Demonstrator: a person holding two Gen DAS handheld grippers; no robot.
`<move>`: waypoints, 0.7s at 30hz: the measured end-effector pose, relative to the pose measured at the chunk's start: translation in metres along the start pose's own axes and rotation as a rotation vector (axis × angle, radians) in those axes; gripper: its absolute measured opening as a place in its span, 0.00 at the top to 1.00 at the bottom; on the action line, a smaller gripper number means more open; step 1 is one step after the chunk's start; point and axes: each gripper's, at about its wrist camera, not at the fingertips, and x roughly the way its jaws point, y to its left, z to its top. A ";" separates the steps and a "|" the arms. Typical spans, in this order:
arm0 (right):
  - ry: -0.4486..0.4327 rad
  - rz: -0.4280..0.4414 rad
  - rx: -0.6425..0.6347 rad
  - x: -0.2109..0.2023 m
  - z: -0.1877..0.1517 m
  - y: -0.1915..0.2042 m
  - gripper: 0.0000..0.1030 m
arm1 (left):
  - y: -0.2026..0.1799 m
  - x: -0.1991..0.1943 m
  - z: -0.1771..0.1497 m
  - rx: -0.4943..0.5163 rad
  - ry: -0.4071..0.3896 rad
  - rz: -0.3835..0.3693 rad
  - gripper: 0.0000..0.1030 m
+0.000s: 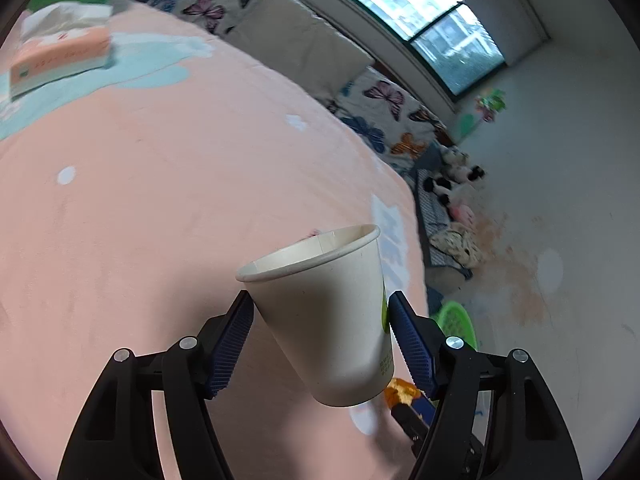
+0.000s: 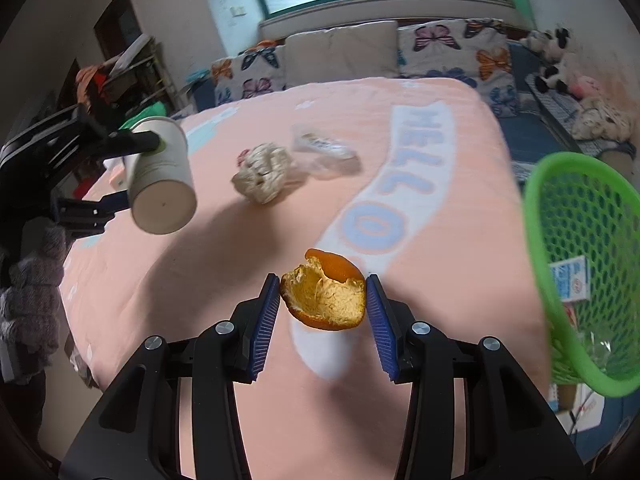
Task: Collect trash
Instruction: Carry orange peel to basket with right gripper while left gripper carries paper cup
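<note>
My left gripper (image 1: 320, 320) is shut on a white paper cup (image 1: 328, 312) and holds it tilted above the pink bed; the cup also shows at the left of the right wrist view (image 2: 162, 176). My right gripper (image 2: 323, 300) is shut on a piece of orange peel (image 2: 326, 294), held above the bed; the peel shows low in the left wrist view (image 1: 402, 392). A crumpled paper ball (image 2: 262, 178) and a clear plastic wrapper (image 2: 324, 152) lie on the bed. A green mesh basket (image 2: 580, 264) stands off the bed's right edge, with a box inside.
The pink bedspread (image 2: 240, 260) has "HELLO" lettering. A tissue box (image 1: 60, 60) lies at the far left of the bed. Butterfly pillows (image 2: 452, 48) line the head end. Stuffed toys (image 2: 556, 68) and clothes lie beside the bed at right.
</note>
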 end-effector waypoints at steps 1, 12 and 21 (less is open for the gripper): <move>-0.006 -0.006 0.007 -0.002 0.000 -0.003 0.56 | -0.004 0.000 -0.001 0.008 0.004 -0.008 0.35; -0.078 -0.158 0.134 -0.050 -0.005 -0.078 0.56 | -0.071 0.027 -0.020 0.139 0.084 -0.088 0.35; -0.093 -0.264 0.209 -0.073 -0.015 -0.131 0.56 | -0.121 0.051 -0.040 0.232 0.138 -0.124 0.35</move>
